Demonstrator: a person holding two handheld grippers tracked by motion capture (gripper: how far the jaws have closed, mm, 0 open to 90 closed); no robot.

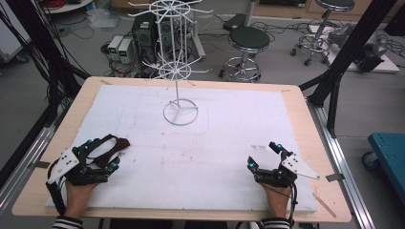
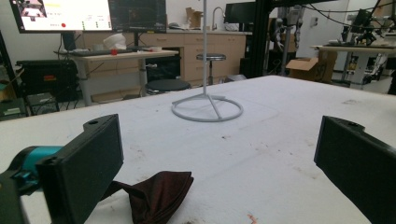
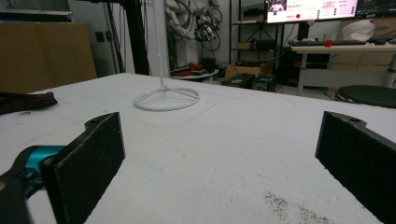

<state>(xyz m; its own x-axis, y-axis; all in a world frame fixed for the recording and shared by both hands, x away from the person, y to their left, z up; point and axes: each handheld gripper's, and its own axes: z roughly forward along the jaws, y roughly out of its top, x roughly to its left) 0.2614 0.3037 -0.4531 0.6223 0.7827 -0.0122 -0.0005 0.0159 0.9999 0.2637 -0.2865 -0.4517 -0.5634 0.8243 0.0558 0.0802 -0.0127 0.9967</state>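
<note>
A dark maroon cloth (image 1: 114, 149) lies crumpled on the white mat near the front left. My left gripper (image 1: 101, 152) is open, with its jaws on either side of the cloth's near end; in the left gripper view the cloth (image 2: 156, 192) lies low between the wide-spread jaws (image 2: 219, 161), closer to the left one. My right gripper (image 1: 263, 155) rests open at the front right with nothing between its jaws (image 3: 219, 158). In the right gripper view the cloth (image 3: 25, 101) lies far off at the left. A white wire display stand (image 1: 180, 71) rises from its ring base at the mat's far middle.
The white mat (image 1: 215, 143) covers most of the wooden table (image 1: 310, 119). Beyond the far edge stand black stools (image 1: 247, 40), computer boxes and cables on the floor. Black frame posts (image 1: 334, 95) flank the table at both sides.
</note>
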